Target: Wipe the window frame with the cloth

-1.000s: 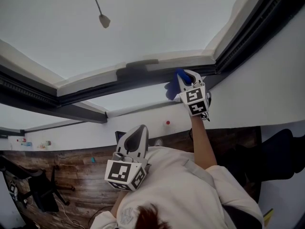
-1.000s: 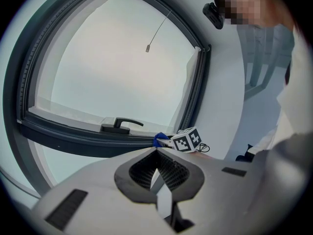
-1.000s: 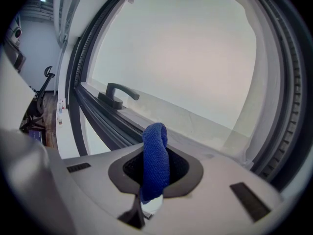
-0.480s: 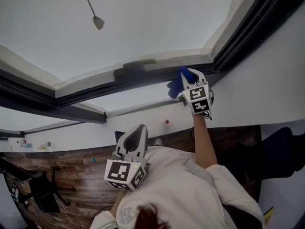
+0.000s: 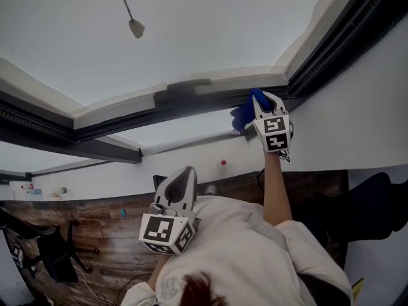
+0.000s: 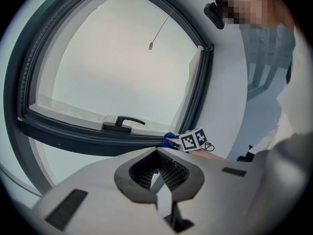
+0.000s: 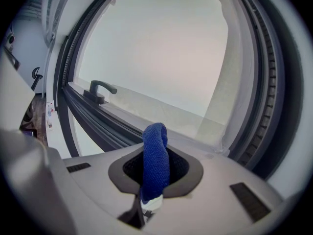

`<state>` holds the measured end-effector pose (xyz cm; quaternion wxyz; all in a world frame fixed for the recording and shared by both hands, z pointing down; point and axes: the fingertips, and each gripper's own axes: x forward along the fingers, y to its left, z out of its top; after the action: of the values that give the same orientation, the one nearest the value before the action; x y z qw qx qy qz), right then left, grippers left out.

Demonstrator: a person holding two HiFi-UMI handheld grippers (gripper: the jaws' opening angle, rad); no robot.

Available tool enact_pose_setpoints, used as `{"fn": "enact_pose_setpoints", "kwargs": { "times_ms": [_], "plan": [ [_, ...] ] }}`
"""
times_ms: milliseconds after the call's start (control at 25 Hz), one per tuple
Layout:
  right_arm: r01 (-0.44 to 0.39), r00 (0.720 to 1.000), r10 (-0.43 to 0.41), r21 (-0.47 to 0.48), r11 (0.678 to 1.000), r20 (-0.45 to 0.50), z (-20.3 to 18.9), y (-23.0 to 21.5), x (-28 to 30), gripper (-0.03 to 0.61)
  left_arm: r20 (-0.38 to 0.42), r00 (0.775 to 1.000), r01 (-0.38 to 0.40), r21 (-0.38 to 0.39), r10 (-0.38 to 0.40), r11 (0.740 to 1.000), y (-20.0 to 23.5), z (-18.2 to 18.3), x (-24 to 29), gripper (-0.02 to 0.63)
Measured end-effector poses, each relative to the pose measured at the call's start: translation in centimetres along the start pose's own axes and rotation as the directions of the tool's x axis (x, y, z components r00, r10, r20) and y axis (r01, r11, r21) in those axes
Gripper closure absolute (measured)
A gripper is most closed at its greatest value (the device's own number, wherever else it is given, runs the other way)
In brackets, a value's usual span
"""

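Note:
The dark window frame point(image 5: 191, 105) runs across the head view. At its right end, close to the corner, my right gripper point(image 5: 266, 107) is shut on a blue cloth point(image 5: 244, 115) that lies against the frame's lower rail. In the right gripper view the cloth point(image 7: 155, 155) stands up out of the shut jaws of the right gripper point(image 7: 149, 202), just short of the rail point(image 7: 98, 124). My left gripper point(image 5: 180, 185) hangs low by the person's chest, shut and holding nothing. From the left gripper point(image 6: 157, 182) I see the rail point(image 6: 73, 133), the cloth point(image 6: 169, 137) and the right gripper's marker cube point(image 6: 193, 140).
A window handle point(image 7: 100, 89) sits on the rail left of the cloth. A pull cord with a small weight point(image 5: 137, 27) hangs in front of the pane. White wall point(image 5: 357, 107) lies right of the frame. Below are a wooden floor point(image 5: 95, 222) and a black office chair point(image 5: 51, 260).
My right gripper has slid the blue cloth to the right along the rail, closer to the frame's corner. The left gripper has stayed where it was.

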<state>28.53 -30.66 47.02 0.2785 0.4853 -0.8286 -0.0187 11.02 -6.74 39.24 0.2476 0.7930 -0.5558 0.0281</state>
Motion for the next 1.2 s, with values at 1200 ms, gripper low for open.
{"fn": "enact_pose_setpoints", "kwargs": {
  "times_ms": [1200],
  "plan": [
    [0.093, 0.995, -0.092, 0.042, 0.995, -0.026, -2.1, -5.2, -0.7, 0.531, -0.029, 0.999, 0.045, 0.005, -0.045, 0.999, -1.4, 0.0, 2.7, 0.609]
  ]
}}
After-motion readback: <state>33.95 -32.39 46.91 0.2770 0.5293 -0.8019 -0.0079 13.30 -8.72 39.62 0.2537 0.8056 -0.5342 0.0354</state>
